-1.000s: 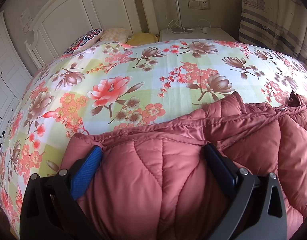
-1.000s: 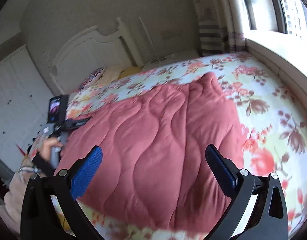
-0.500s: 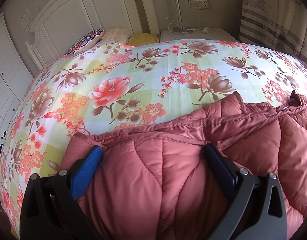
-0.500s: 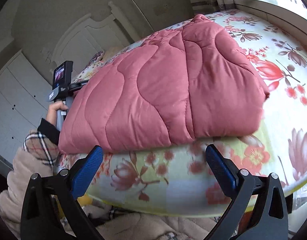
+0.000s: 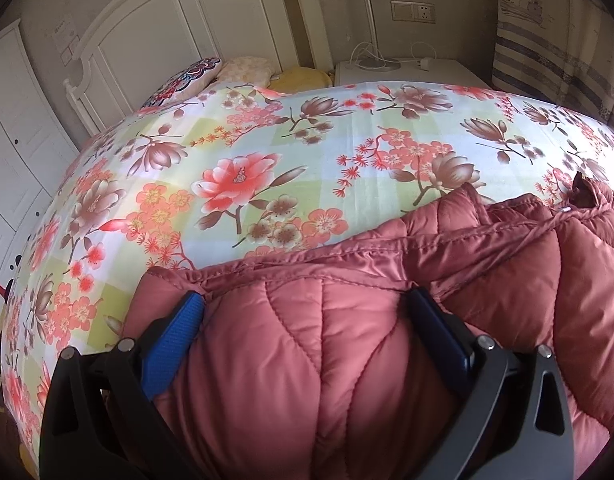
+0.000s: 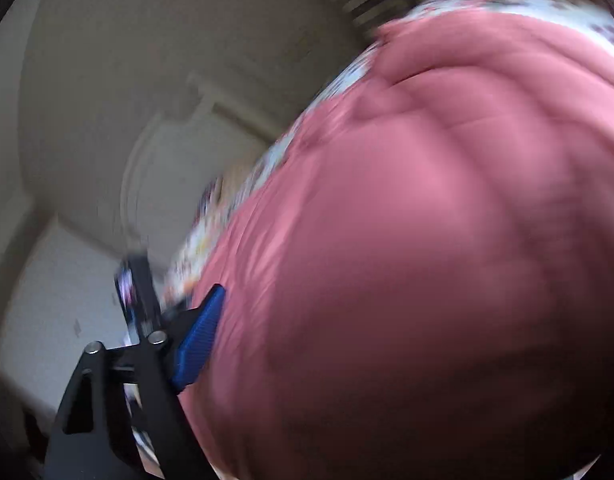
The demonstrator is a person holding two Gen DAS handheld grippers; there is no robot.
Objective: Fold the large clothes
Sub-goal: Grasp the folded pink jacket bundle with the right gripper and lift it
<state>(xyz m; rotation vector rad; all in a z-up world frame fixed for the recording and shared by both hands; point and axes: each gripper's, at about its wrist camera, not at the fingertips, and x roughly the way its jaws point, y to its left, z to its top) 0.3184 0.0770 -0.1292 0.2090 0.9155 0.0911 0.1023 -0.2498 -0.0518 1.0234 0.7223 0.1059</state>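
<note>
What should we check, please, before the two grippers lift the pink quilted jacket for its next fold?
1. Left gripper straddles the quilted jacket by its stitched edge: ok.
2. Left pads pressing the jacket: cannot tell.
3. Right gripper closing, jacket bulging past its blue pad: ok.
4. Right gripper's other finger: hidden behind fabric, cannot tell.
5. Right view sharp enough to judge the grip: not ok, blurred.
6. Floral bedspread beyond the jacket bare for folding: ok.
</note>
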